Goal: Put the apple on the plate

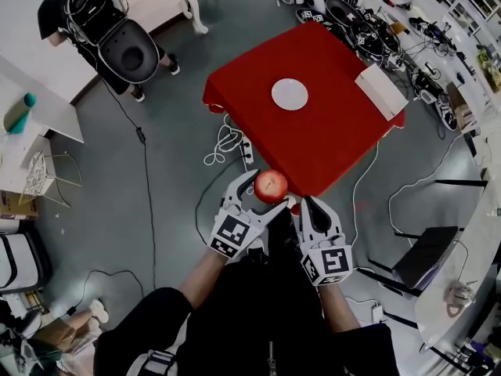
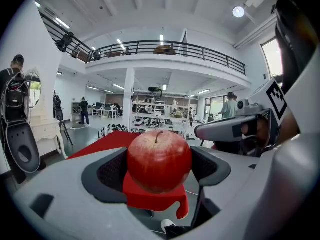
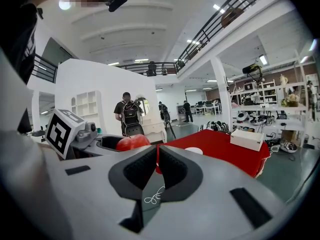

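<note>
A red apple (image 1: pixel 271 186) is clamped in my left gripper (image 1: pixel 267 188), held in the air just short of the near corner of the red-clothed table (image 1: pixel 329 139). In the left gripper view the apple (image 2: pixel 159 160) fills the space between the dark pads, stem up. A white plate (image 1: pixel 290 94) lies near the middle of the table, well beyond the apple; it shows small in the right gripper view too (image 3: pixel 194 150). My right gripper (image 1: pixel 301 204) hangs beside the left one, jaws shut with nothing between them (image 3: pixel 157 170). The apple (image 3: pixel 132 142) peeks out to its left.
A white box (image 1: pixel 381 91) lies at the table's right corner. Cables and a power strip (image 1: pixel 235 143) trail on the grey floor left of the table. A person with a black seat-shaped rig (image 1: pixel 125 47) stands at the upper left by white desks. Gear clutters the far side.
</note>
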